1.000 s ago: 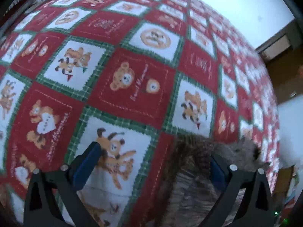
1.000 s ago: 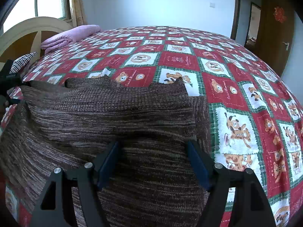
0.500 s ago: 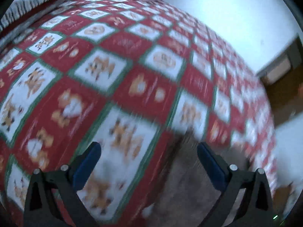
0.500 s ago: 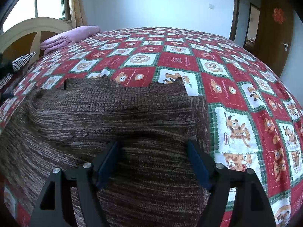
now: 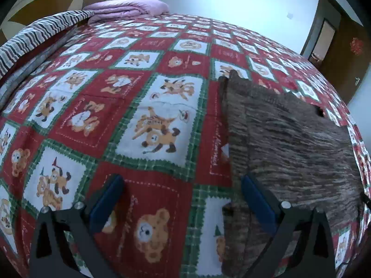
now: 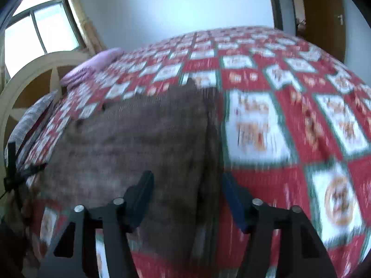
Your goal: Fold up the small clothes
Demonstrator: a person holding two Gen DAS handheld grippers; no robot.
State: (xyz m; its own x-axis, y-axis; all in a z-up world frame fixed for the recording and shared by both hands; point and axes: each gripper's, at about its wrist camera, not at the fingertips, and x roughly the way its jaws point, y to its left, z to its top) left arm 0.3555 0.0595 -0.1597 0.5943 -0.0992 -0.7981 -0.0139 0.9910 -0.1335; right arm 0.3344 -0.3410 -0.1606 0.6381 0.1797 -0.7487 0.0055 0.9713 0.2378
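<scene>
Centrally, a brown knitted garment lies flat on the bedspread, apparently already doubled over once, with a thicker folded band running along its right side in the right wrist view.

Right gripper: its jaws are closing, at about half width, with the garment's right folded edge lying between them; the blur leaves it unclear whether the pads press on the cloth yet.

Left gripper: jaws stand wide, nothing between them but bedspread. The garment's left edge lies just at the inner face of its right finger, and most of the knit spreads ahead and to the right of it.

Step in hand, as judged: taking hold of the two side edges for a further fold. The next move calls for the left gripper to shift rightward so the left edge falls between its jaws, and for both to pinch all layers together, since a grip on the top layer alone would pull the earlier fold apart.

Edges and room: ahead of both grippers the bedspread lies bare well past the garment's far edge. A striped blanket and a folded lilac quilt sit far ahead on the left, by the headboard, well apart from the work.
</scene>
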